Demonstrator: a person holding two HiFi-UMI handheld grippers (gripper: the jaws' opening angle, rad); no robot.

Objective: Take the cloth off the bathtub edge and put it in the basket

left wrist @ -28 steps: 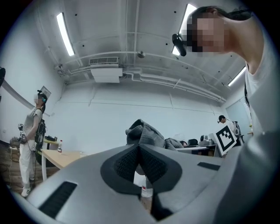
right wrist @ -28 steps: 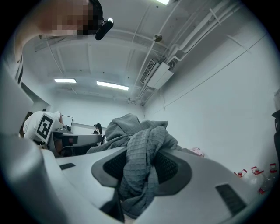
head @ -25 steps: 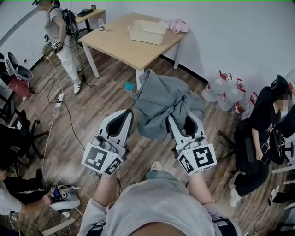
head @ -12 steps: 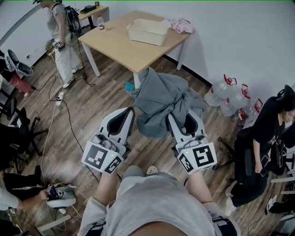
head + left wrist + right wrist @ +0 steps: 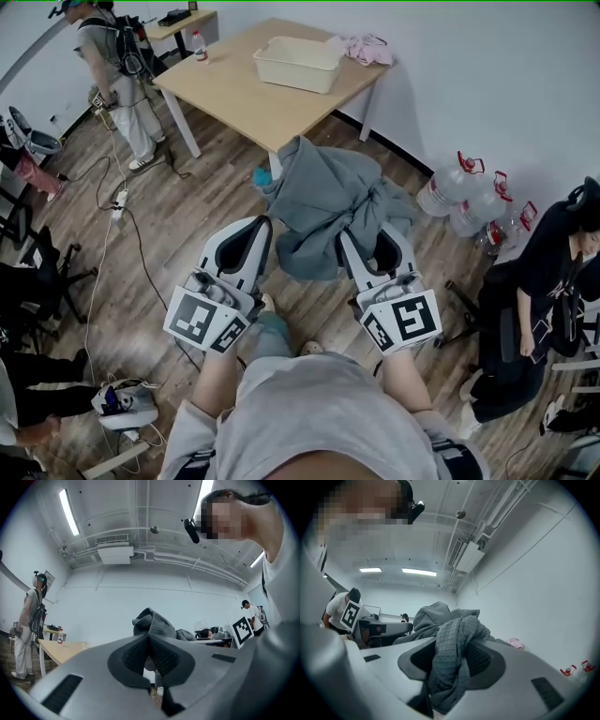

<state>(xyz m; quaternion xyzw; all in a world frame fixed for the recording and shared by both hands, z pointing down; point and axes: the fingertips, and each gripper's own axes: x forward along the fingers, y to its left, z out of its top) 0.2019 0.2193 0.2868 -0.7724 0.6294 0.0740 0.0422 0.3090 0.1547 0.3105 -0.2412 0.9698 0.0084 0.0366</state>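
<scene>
A big grey cloth [image 5: 328, 206] hangs bunched over the wooden floor in the head view. My right gripper [image 5: 373, 236] is shut on it, and a waffle-textured fold [image 5: 450, 658] fills the gap between its pads in the right gripper view. My left gripper [image 5: 248, 234] is held beside the cloth's left edge. Its pads meet with nothing between them [image 5: 149, 641], and the cloth [image 5: 157, 625] shows just beyond them. The cream basket [image 5: 298, 64] stands on the wooden table [image 5: 244, 98] ahead.
A pink cloth [image 5: 366, 47] lies on the table behind the basket. Water jugs [image 5: 459, 192] stand by the white wall at the right, near a seated person [image 5: 544, 281]. A standing person [image 5: 108, 66], cables [image 5: 122, 202] and chairs [image 5: 28, 272] are at the left.
Both grippers and the cloth keep the same pose. The floor and table have shifted slightly in the view as I walk, and the standing person has moved left.
</scene>
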